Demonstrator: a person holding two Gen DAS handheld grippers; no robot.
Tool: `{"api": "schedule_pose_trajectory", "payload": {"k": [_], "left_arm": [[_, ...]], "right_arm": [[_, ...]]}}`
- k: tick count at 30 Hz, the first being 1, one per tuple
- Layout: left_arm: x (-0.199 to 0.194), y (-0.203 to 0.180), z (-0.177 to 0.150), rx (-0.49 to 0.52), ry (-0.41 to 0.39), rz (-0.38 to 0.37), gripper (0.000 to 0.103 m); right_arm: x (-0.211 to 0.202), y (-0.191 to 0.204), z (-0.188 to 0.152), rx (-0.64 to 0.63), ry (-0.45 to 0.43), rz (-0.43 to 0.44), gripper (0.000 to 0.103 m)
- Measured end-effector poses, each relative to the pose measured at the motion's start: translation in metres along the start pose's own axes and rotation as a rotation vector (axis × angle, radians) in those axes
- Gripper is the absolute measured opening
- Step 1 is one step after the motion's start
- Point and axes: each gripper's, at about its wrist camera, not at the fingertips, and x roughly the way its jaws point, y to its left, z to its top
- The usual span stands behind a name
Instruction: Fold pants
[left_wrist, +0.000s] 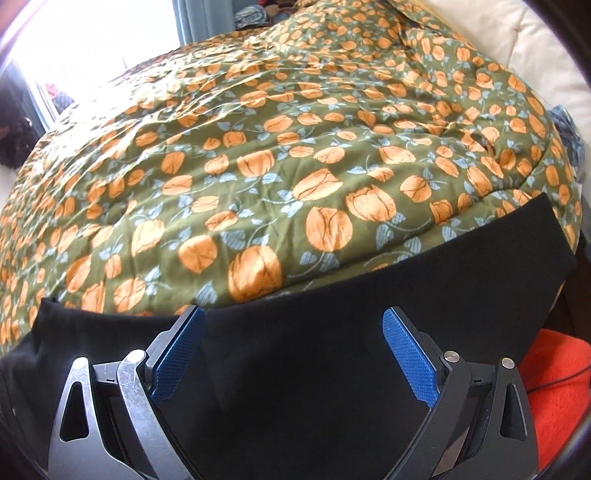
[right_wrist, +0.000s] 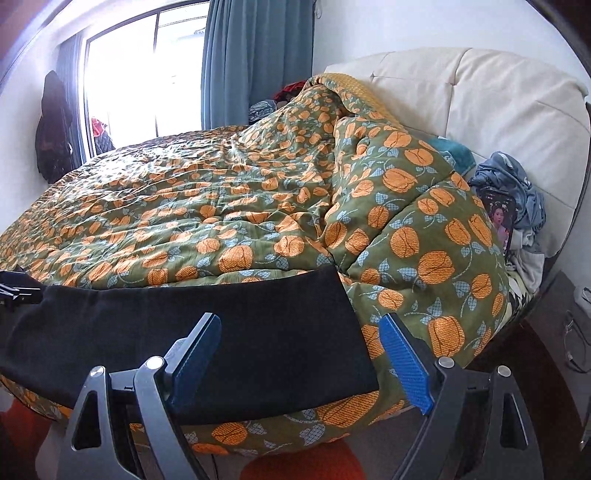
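While the pants (right_wrist: 192, 325) lie flat as a long black strip along the near edge of the quilt (right_wrist: 229, 206), their long axis runs left to right across both views. The right gripper (right_wrist: 301, 341) hovers over the strip's right end, jaws wide apart and empty, its right finger past the cloth's end over the quilt. The left gripper (left_wrist: 293, 334), also spread and holding nothing, hangs above the strip's middle. Judging by this, the right hand is nearer the end that a fold would carry over.
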Motion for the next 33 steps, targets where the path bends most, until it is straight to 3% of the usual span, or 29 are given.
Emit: {"api": "schedule_pose_trajectory", "payload": {"k": [7, 18, 23, 26, 28, 30, 31, 33], "left_arm": [[0.041, -0.024, 0.007, 0.041, 0.065, 0.078, 0.097], [0.007, -0.055, -0.07, 0.111, 0.087, 0.0, 0.097], [0.001, -0.069, -0.091, 0.159, 0.07, 0.023, 0.098], [0.005, -0.068, -0.09, 0.132, 0.074, 0.026, 0.1], [0.01, -0.07, -0.09, 0.138, 0.076, 0.032, 0.101], [0.013, -0.07, -0.09, 0.142, 0.076, 0.034, 0.102], [0.013, -0.069, -0.09, 0.14, 0.077, 0.031, 0.102], [0.014, -0.069, -0.089, 0.138, 0.076, 0.027, 0.102]], "right_arm": [[0.001, -0.015, 0.0, 0.062, 0.008, 0.018, 0.087], [0.001, -0.012, 0.002, 0.071, 0.006, 0.023, 0.087], [0.002, -0.016, -0.001, 0.095, 0.021, 0.037, 0.087], [0.004, -0.035, -0.004, 0.194, 0.026, 0.083, 0.087], [-0.002, -0.061, -0.011, 0.327, -0.008, 0.13, 0.087], [-0.013, -0.096, -0.023, 0.504, -0.045, 0.09, 0.087], [-0.017, -0.112, -0.03, 0.586, -0.046, 0.073, 0.087], [-0.017, -0.133, -0.039, 0.681, -0.013, 0.123, 0.086]]}}
